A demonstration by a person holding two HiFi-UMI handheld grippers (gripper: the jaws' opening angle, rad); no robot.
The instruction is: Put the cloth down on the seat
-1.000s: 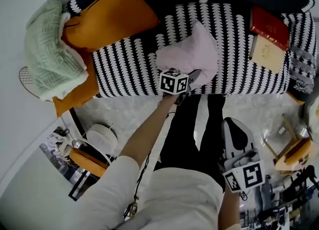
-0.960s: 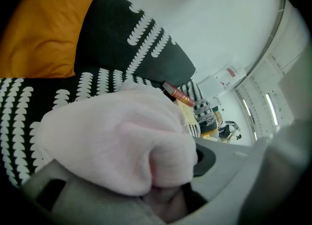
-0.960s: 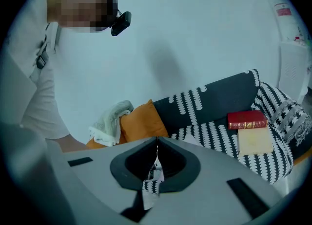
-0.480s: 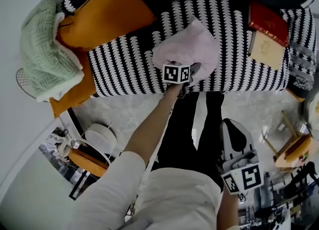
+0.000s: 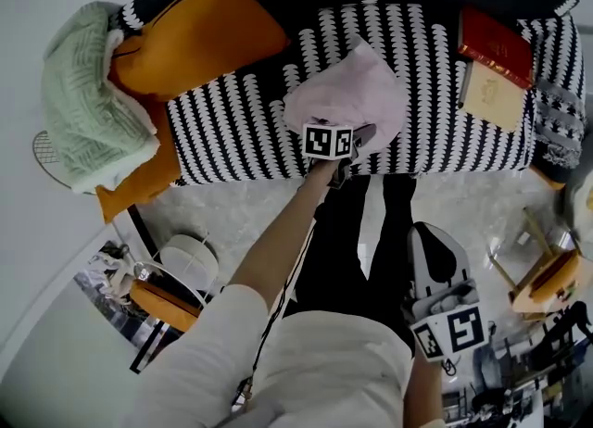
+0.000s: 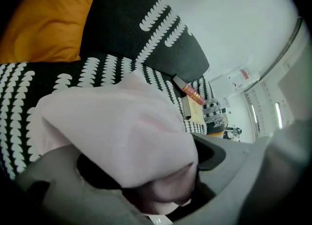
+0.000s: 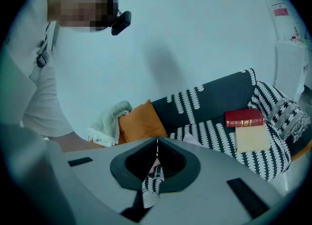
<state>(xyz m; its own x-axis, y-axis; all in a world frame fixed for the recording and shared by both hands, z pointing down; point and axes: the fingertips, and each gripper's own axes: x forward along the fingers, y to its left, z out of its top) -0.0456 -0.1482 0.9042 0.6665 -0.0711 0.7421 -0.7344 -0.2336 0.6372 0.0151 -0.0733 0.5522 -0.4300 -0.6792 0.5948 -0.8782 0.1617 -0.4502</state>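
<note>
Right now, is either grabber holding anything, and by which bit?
Nothing is gripped. The left gripper has just been opening its jaws, with the pink cloth loose between them. The right gripper is shut, empty.

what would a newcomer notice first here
The pink cloth stands out first: it rests mid-front on the black-and-white sofa seat, its near edge between the left tongs, whose jaws have just been opening. Next come the orange cushion at the head view's left and the red book at its right.
</note>
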